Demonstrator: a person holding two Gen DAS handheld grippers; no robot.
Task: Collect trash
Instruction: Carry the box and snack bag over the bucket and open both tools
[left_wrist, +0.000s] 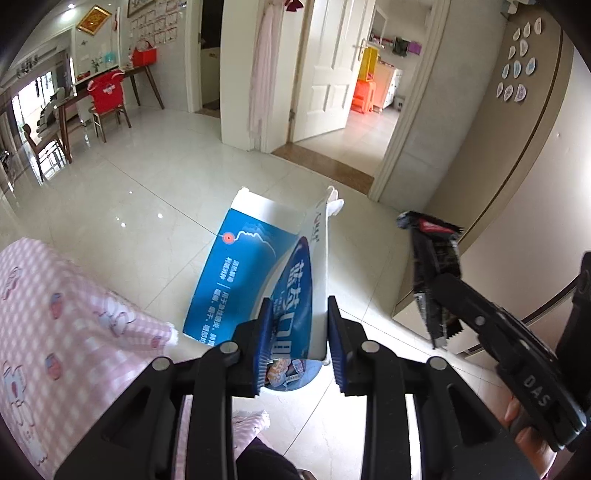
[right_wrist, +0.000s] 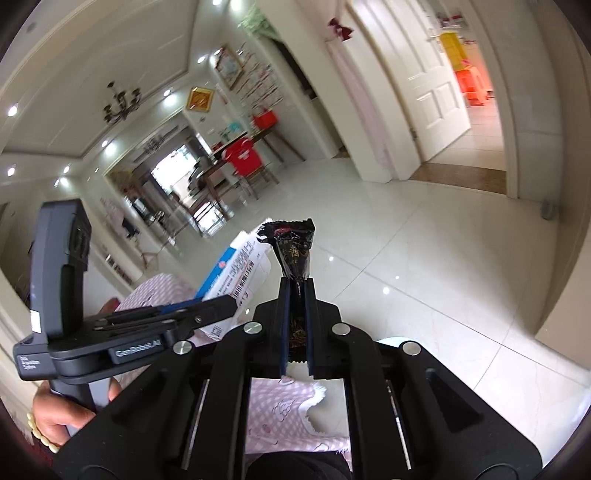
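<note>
both pieces collected: left gripper (left_wrist: 297, 339) clamps blue medicine box (left_wrist: 251, 273), right gripper (right_wrist: 295, 328) pinches black sachet (right_wrist: 293, 251); trash bin (left_wrist: 291, 373) below, drop pending.

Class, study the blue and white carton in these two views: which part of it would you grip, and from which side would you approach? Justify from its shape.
Grip the blue and white carton across its narrow white side panel, coming in from its open end, as the left gripper does now. That face is slim enough to fit between the pads; the broad blue face probably is not.

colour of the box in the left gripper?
The box is blue with white panels and white text, plus a small red dot. Left wrist view shows it best.
</note>
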